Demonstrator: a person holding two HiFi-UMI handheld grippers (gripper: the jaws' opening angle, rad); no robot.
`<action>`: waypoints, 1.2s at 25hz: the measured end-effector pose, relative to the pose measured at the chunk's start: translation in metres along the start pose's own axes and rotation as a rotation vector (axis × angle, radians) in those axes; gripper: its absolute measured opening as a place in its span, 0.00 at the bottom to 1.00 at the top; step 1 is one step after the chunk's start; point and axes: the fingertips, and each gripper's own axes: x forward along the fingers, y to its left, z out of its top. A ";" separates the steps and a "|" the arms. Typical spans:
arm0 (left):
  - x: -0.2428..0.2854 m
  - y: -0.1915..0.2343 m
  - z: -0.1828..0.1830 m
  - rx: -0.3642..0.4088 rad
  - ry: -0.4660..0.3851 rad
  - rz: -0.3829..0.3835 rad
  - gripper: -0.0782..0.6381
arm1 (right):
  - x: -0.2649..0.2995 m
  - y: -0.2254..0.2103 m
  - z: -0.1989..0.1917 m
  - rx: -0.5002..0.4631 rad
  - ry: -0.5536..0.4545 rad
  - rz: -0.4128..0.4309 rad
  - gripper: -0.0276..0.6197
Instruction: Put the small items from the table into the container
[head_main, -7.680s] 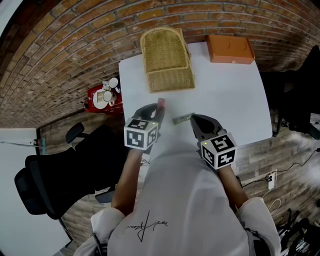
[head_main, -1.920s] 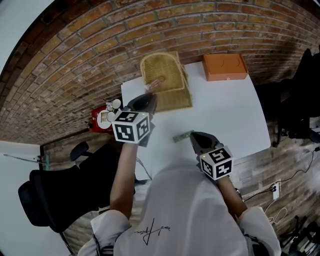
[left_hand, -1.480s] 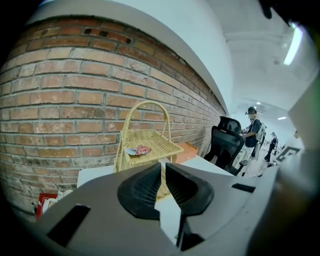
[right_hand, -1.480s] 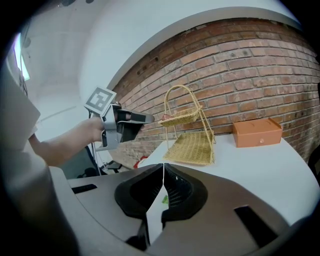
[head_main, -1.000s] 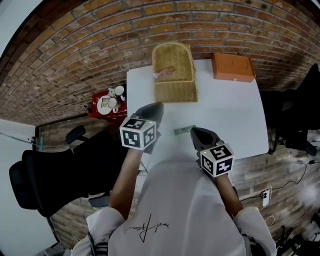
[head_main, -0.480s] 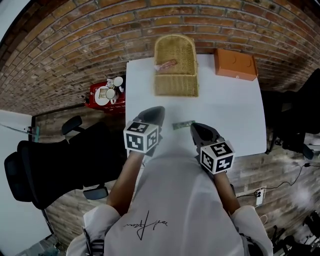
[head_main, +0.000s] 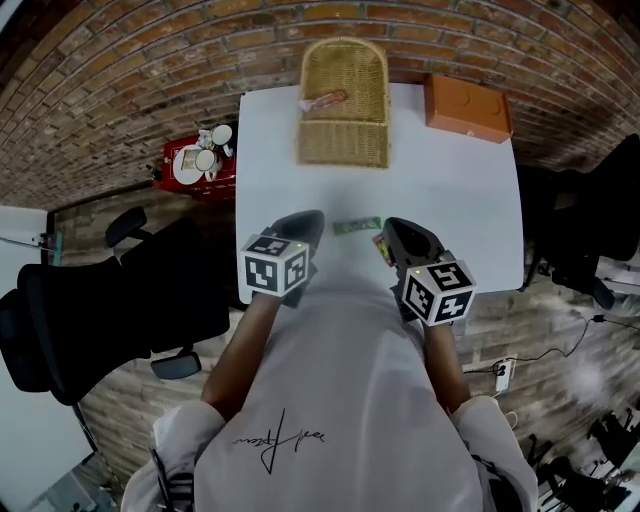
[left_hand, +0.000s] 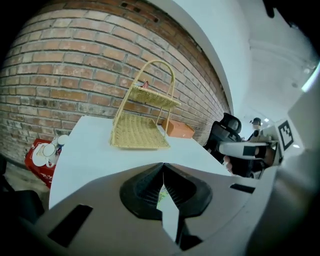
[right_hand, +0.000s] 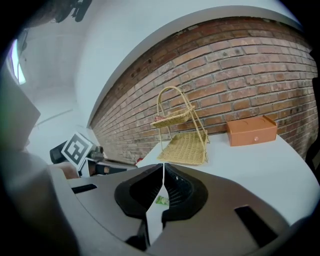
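Head view tells this one pretty well. The green packet (head_main: 357, 226) lies flat on the white table (head_main: 450, 190), right in the gap between the tips of the two grippers. Its long axis runs side to side across the picture, so roughly crosswise to the way both grippers point, which is away from the person toward the wicker basket (head_main: 345, 140) at the far edge.

The left gripper (head_main: 313, 217) has its jaws pressed together with nothing in them. Same deal for the right gripper (head_main: 393, 224): closed and empty. Both gripper views show a sliver of green on the table through the slit under the jaws, so the packet sits just ahead of and below each tip.

Which is nearer? I'd say the right one. The packet's right end is just beside its tip, while the left tip is a bit further from the other end. Either way the jaws need to open first, then pinch across the narrow width.

There's also a small reddish item (head_main: 381, 250) just beside the right gripper, can't tell what it is. One pink item (head_main: 325, 100) sits in the basket's upper tier.
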 end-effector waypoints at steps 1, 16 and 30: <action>0.001 0.001 -0.008 -0.006 0.013 0.004 0.12 | -0.002 -0.004 0.000 -0.002 -0.001 -0.006 0.08; 0.004 -0.008 -0.049 -0.008 0.099 0.003 0.12 | 0.008 -0.042 -0.072 -0.102 0.232 -0.047 0.08; 0.006 -0.008 -0.053 -0.008 0.119 0.000 0.12 | 0.020 -0.061 -0.146 -0.139 0.448 -0.060 0.23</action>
